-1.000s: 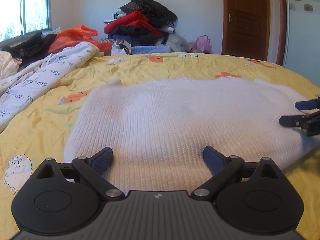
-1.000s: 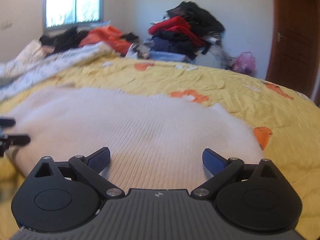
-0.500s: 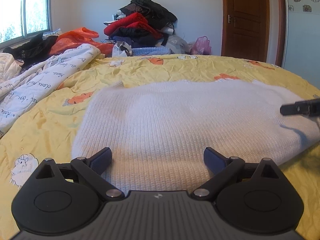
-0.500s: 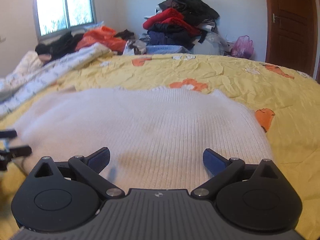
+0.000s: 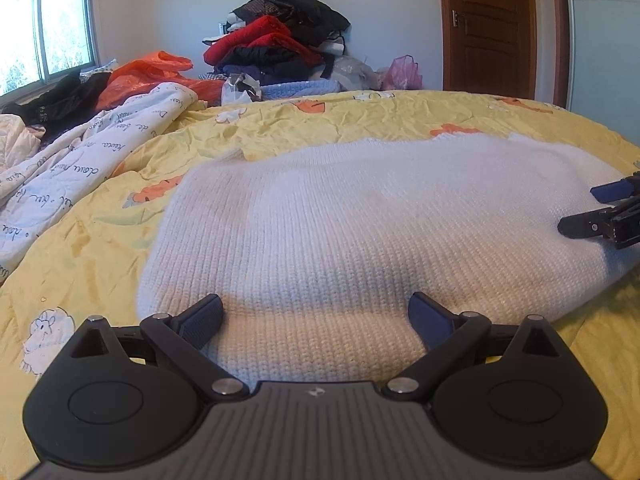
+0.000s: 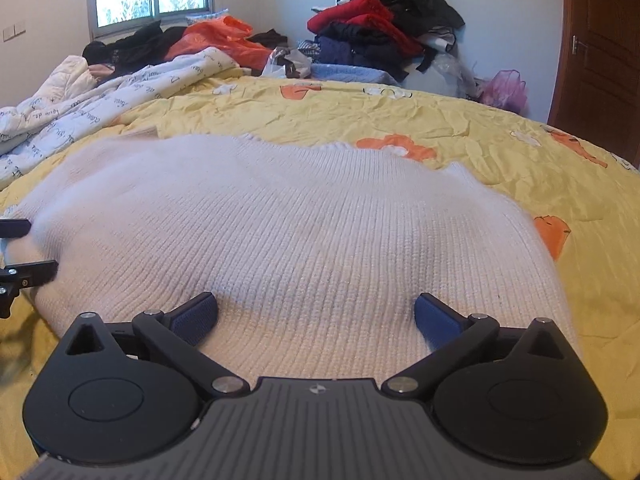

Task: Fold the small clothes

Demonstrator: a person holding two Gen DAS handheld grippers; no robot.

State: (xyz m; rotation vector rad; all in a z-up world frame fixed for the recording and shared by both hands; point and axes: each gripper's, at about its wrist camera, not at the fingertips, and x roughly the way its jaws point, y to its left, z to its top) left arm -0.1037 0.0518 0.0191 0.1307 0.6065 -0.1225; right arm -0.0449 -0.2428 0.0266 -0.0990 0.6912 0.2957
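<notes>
We see a white knitted sweater (image 5: 360, 220) spread flat on a bed covered by a yellow sheet (image 5: 80, 248) printed with orange shapes and small sheep. In the left wrist view our left gripper (image 5: 316, 316) sits low at 6 o'clock, its jaws spread wide and released, with both blue pads over the near hem of the sweater; we cannot tell whether they touch the knit. At 3 o'clock in that view the right gripper (image 5: 600, 210) reaches in over the sweater's right edge, its two fingers apart. In the right wrist view the same right gripper (image 6: 316, 314) is also at 6 o'clock over the sweater (image 6: 280, 232), jaws released and wide, nothing held between the pads. The left gripper's (image 6: 20, 248) fingers show at 9 o'clock there, at the sweater's left edge, apart from each other. The sweater's far edge lies wavy toward 12 o'clock, with bare sheet (image 6: 520, 160) beyond it. At 10 o'clock in the left view a white quilt (image 5: 80, 160) with printed script is bunched along the bed's side, and next to it lie an orange bag (image 5: 148, 76) and dark clothes. At 12 o'clock a pile of clothes (image 5: 280, 48), red and black on top, is stacked against the wall. A brown wooden door (image 5: 488, 28) stands at 1 o'clock, and a window (image 5: 44, 36) lets light in at 10 o'clock.
</notes>
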